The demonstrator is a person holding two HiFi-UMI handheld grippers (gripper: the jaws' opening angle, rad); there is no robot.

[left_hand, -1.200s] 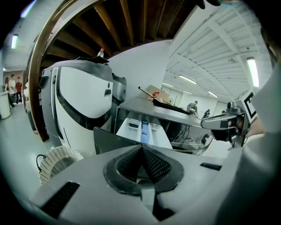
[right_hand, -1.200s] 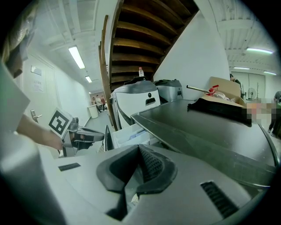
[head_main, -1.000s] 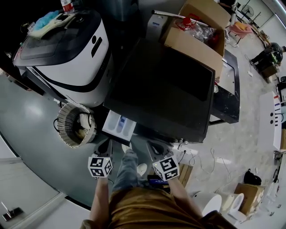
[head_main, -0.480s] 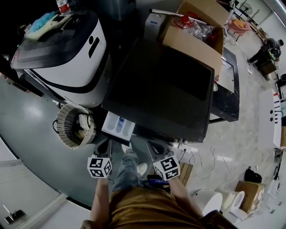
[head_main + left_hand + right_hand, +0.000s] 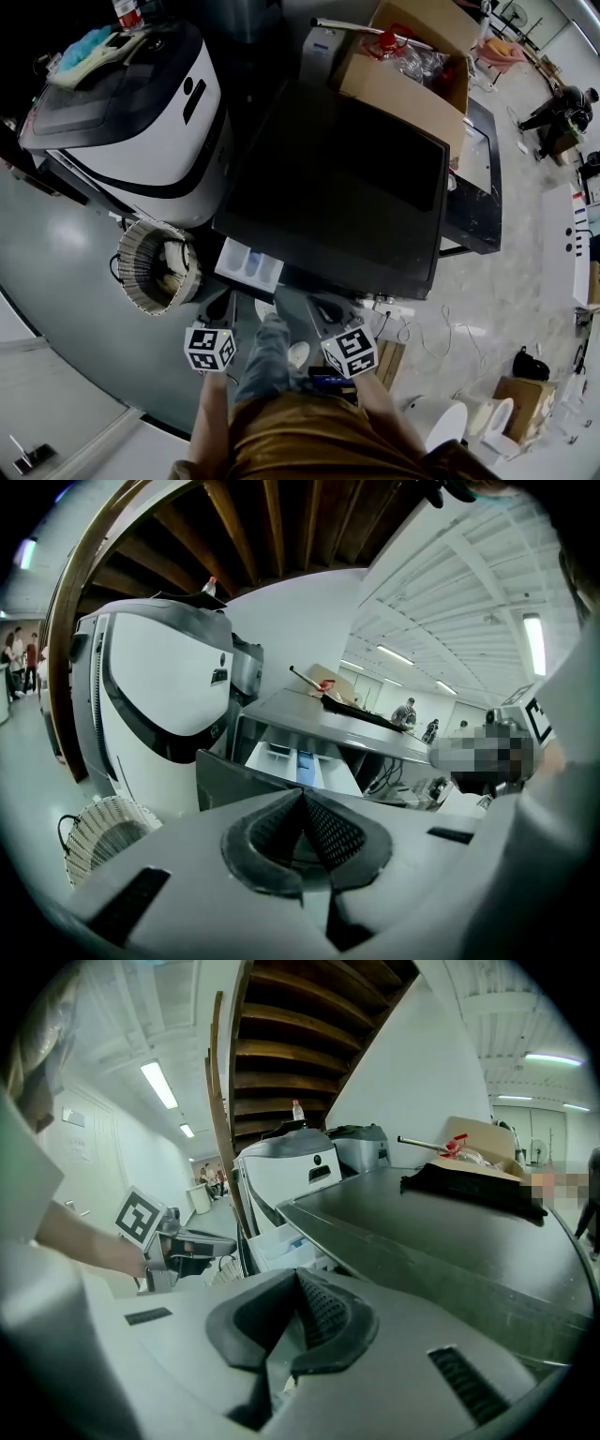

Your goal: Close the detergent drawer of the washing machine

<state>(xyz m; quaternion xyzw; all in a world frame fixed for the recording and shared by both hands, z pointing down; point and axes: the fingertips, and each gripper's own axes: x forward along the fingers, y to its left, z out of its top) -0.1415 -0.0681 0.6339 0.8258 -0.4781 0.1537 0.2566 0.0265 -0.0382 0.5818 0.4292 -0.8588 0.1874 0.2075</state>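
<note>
Detergent drawer (image 5: 249, 263) open on washing machine (image 5: 337, 187), left claw (image 5: 302, 822) closed empty, right claw (image 5: 296, 1314) closed empty

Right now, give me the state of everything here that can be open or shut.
Detergent drawer: pulled out, open.
Left gripper: jaws together, nothing held.
Right gripper: jaws together, nothing held.
Cardboard box: top flaps open.

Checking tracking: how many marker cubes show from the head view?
2: one black-and-white marker cube on the left gripper, one on the right gripper, both in plain view.
</note>
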